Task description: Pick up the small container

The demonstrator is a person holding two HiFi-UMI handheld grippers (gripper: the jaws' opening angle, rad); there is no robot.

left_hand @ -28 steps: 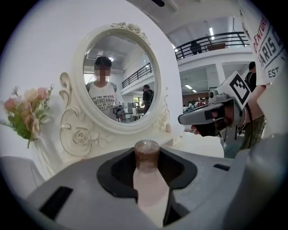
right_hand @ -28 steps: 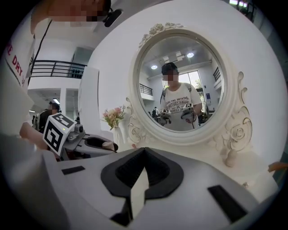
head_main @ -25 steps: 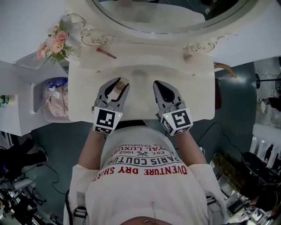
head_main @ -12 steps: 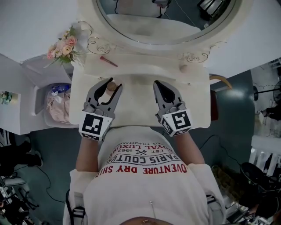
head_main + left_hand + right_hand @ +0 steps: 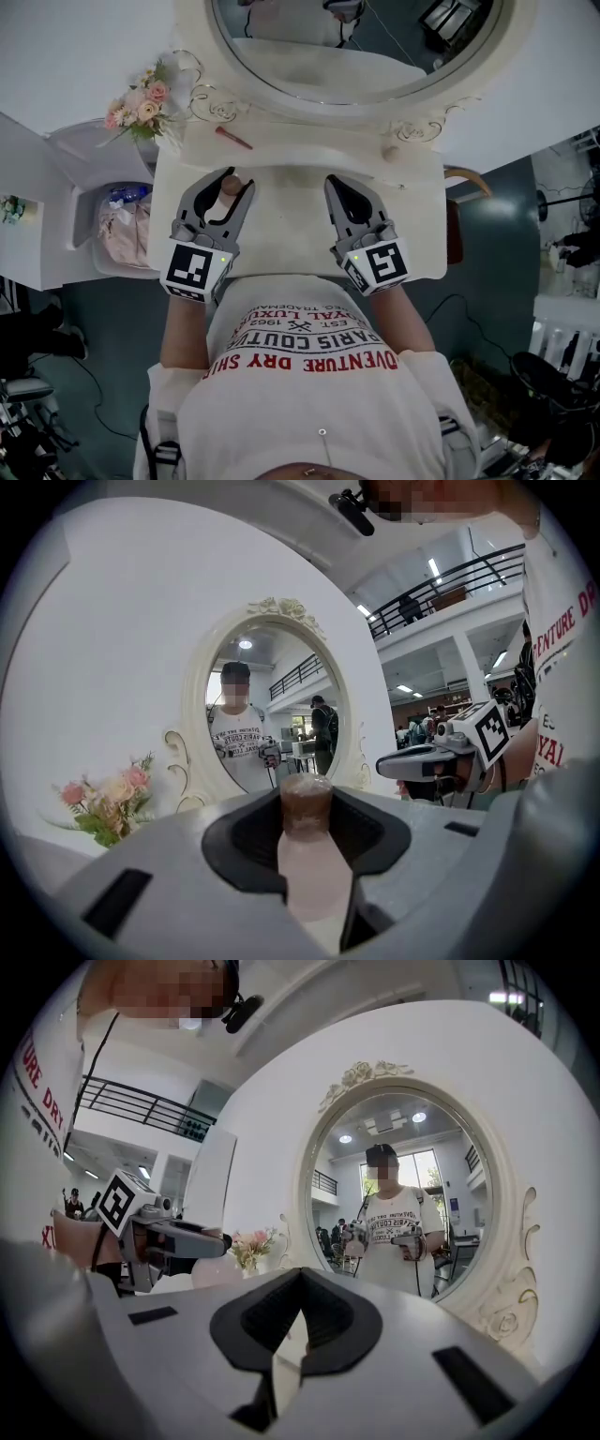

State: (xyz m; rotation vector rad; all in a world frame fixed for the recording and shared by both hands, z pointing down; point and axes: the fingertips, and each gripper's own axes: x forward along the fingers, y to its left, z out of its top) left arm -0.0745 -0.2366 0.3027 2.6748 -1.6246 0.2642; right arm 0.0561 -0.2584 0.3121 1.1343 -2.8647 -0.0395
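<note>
The small container is a pale pink bottle with a brown cap, and my left gripper is shut on it over the left part of the white vanity top. In the left gripper view the bottle stands upright between the grey jaws, cap uppermost. My right gripper hovers beside it on the right, shut, with nothing between its fingers. Its jaw tips meet in the right gripper view, where the left gripper and the pink bottle show at the left.
An oval mirror in an ornate white frame rises behind the top. A bunch of pink flowers stands at the back left, with a red stick beside it. A small knob-like item sits back right. A bin with a bag stands left of the table.
My left gripper, still holding the bottle, has shifted a little to the left over the tabletop. The right gripper has barely moved. The head view has drifted.
</note>
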